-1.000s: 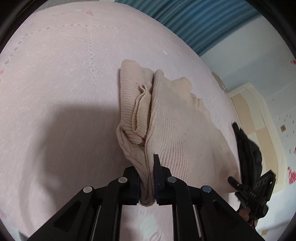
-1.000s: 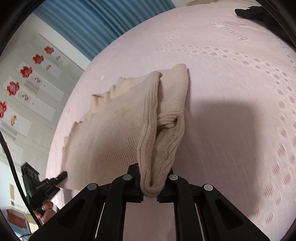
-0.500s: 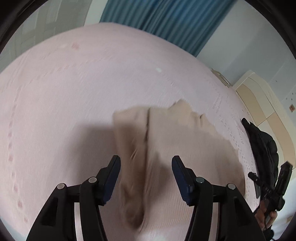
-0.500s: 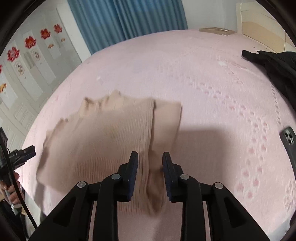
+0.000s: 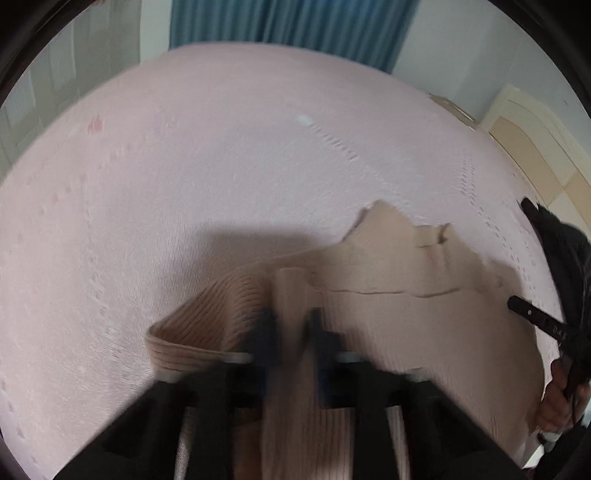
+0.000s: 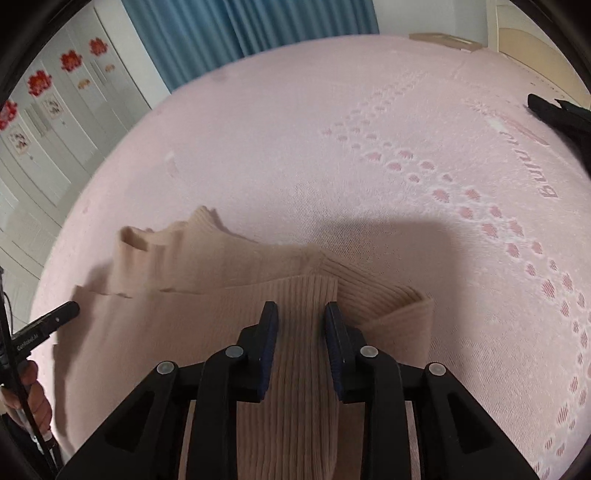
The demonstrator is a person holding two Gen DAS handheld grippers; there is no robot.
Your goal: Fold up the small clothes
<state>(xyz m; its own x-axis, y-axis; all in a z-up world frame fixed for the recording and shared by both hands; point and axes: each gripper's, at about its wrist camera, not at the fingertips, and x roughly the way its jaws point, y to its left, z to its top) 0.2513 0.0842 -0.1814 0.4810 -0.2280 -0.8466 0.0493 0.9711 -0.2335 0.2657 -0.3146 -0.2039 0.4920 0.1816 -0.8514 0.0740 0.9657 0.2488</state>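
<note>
Honestly, we've got both grippers on the beige ribbed knit sweater (image 6: 207, 332): left gripper (image 5: 290, 332) pinched tight on a fold, right gripper (image 6: 301, 332) narrow and closing around a ridge. A thin bite could slip and undo the fold.

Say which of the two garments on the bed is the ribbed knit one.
The beige sweater, spread in the foreground; the black garment lies bunched at the bed's edge.

Ribbed beige knit on the sweater (image 6: 295, 332), soft and matt. Pink mattress cover (image 6: 332, 147) looks woven, textured dots. Gripper fingers (image 6: 267, 332) matt black plastic, blue pads; curtain (image 6: 221, 29) pleated cloth.
</note>
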